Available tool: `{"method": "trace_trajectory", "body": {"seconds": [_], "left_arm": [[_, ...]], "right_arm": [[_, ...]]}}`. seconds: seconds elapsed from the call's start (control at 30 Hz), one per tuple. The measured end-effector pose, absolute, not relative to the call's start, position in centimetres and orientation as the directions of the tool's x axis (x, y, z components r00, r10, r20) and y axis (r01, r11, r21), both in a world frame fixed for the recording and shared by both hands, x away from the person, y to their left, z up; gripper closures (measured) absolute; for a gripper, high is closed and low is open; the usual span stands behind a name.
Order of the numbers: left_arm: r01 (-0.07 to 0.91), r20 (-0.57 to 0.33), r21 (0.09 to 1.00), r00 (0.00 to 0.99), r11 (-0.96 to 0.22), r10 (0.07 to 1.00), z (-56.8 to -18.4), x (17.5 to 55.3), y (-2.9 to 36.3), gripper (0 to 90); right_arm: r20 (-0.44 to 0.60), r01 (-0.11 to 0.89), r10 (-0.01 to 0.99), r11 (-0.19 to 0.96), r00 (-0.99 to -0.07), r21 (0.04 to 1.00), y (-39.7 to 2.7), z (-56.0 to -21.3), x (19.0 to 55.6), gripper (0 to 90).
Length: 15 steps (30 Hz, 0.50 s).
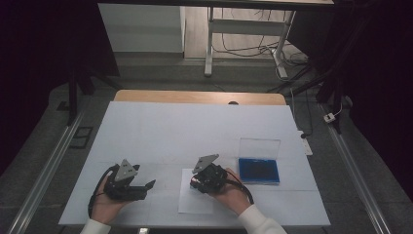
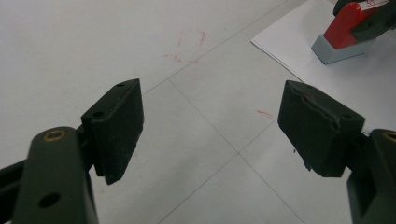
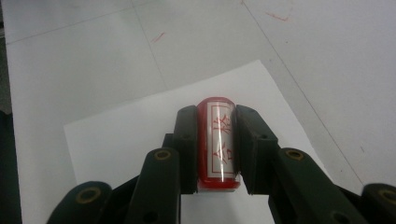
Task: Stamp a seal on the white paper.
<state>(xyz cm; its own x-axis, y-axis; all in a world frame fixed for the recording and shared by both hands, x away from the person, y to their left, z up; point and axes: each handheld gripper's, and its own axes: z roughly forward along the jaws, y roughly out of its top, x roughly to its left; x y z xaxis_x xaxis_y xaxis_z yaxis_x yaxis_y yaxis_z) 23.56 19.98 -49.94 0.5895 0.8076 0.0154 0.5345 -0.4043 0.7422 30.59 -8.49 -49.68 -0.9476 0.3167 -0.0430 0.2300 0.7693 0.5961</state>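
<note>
Apparently upright, red stamp (image 3: 217,144) between right hand-held gripper (image 3: 216,149) pads.

High view: dim room, dark vignette at left and right sides; white-covered rectangular tabletop (image 1: 195,126) evenly lit from above, brightest area, shadows faint. Low resolution, slight softness throughout. Left gripper view: soft overhead light, near black jaws blurred, table surface sharper. Right gripper view: glare streak down glossy red cylindrical stamp (image 3: 218,142); white paper sheet (image 3: 121,140) bright, nearly washed out; foreground out of focus.
</note>
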Motion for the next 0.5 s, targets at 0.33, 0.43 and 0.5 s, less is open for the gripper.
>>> {"method": "trace_trajectory", "body": {"seconds": [0.33,0.43,0.5], "left_arm": [[0.535,0.018,0.741,0.589,-0.406,0.808,-49.96,23.59,19.96,23.2],[0.535,0.016,0.741,0.59,-0.405,0.808,-49.96,23.59,19.99,23.3],[0.535,0.016,0.741,0.59,-0.405,0.807,-49.95,23.59,20.0,23.3]], "right_arm": [[-0.045,0.227,0.315,0.768,-0.948,0.599,-8.54,-49.73,30.6,70.8],[-0.044,0.228,0.315,0.768,-0.948,0.599,-8.53,-49.72,30.61,70.7],[-0.044,0.227,0.314,0.767,-0.948,0.6,-8.54,-49.73,30.6,70.7]]}}
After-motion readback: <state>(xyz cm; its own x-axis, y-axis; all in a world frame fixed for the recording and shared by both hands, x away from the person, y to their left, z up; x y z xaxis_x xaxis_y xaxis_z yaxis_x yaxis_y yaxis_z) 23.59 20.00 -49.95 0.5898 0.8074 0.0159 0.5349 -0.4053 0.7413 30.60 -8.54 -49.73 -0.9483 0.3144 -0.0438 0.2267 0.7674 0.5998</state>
